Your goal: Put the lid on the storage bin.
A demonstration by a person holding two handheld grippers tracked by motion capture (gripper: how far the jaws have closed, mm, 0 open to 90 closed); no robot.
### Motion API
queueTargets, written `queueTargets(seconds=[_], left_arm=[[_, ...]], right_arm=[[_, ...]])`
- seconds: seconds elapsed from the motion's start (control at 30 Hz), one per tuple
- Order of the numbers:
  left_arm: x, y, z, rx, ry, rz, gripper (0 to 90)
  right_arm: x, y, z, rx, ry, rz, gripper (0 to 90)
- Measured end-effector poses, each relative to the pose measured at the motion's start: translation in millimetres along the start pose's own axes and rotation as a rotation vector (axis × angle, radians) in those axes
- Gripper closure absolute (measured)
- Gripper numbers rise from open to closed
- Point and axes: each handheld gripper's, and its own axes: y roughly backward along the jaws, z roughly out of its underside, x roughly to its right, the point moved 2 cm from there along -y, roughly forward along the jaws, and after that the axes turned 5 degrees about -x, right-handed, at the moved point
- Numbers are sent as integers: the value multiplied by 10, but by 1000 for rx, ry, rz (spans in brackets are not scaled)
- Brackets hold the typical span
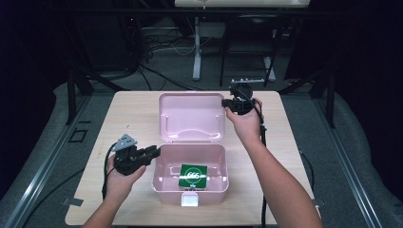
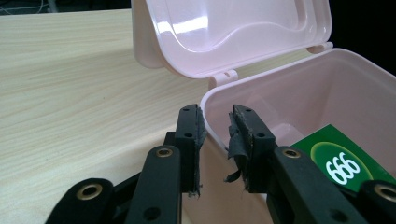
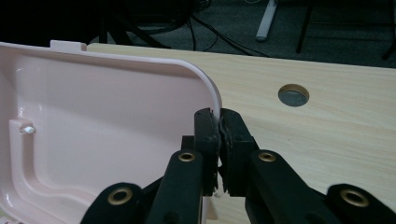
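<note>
— Right gripper (image 1: 236,105) first, from the high view: where do you have it?
— Your right hand holds it at the open lid (image 1: 191,117) of the pink box (image 1: 189,176); your left gripper (image 1: 142,156) sits just beside the box's wall.
— And the left gripper view?
— Jaws parted, straddling the rim, holding nothing. A green card (image 2: 343,161) lies inside, beyond your jaws.
— Right gripper view?
— Jaws pinched on the lid's edge. Box open, card in; closing looks left. Pale wooden table (image 3: 327,121), dark room with cables behind.
</note>
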Motion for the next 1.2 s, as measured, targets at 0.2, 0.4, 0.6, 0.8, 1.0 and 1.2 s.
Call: queueTargets(seconds=[0.2, 0.4, 0.6, 0.8, 1.0, 1.2], left_arm=[[14, 23, 0, -3, -7, 10, 785], [11, 26, -7, 1, -8, 5, 803], [15, 24, -7, 4, -7, 0, 807], [19, 26, -5, 2, -6, 1, 808], [20, 25, -2, 5, -3, -1, 808], [20, 24, -2, 7, -4, -3, 808]], right_arm=[[-23, 91, 18, 21, 14, -10, 866], [-37, 158, 51, 53, 19, -23, 867], [-57, 228, 71, 69, 25, -32, 868], [-101, 332, 107, 89, 59, -28, 868], [-128, 414, 158, 118, 72, -37, 868], [-138, 468, 180, 127, 82, -45, 868]])
